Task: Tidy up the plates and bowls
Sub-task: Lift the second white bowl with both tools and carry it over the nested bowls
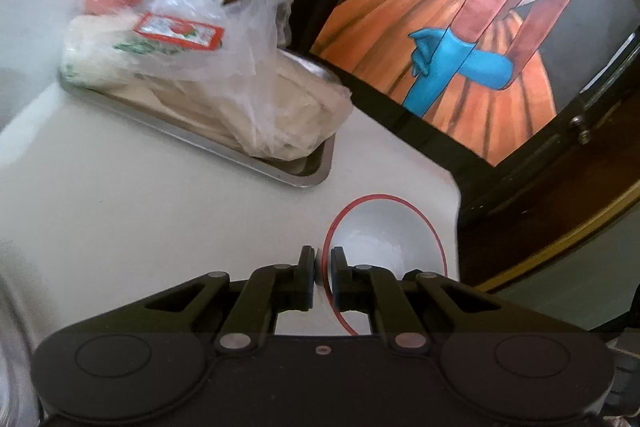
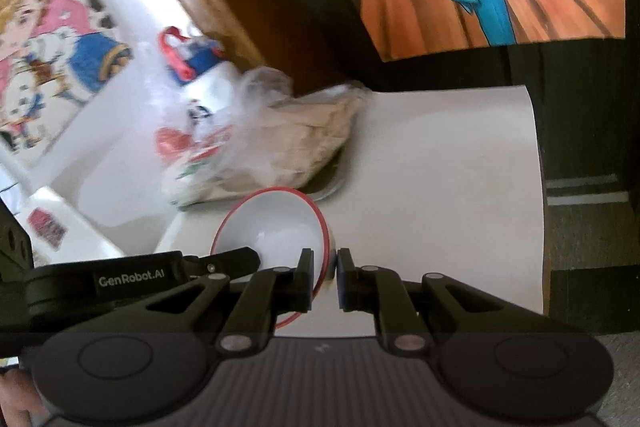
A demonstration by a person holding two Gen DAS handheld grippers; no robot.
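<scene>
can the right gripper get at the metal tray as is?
Probably not. The right gripper is shut on the rim of the red-rimmed bowl, which the left gripper also grips. The metal tray lies just beyond the bowl, loaded with plastic bags.

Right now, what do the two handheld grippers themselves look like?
Both the left gripper and the right gripper are matte black plastic: slotted linkage arms with silver pivot pins, round embossed discs on a wide body, and narrow flat jaws. White "GenRobot.AI" lettering marks the left one's side. No cables or sleeves show.
</scene>
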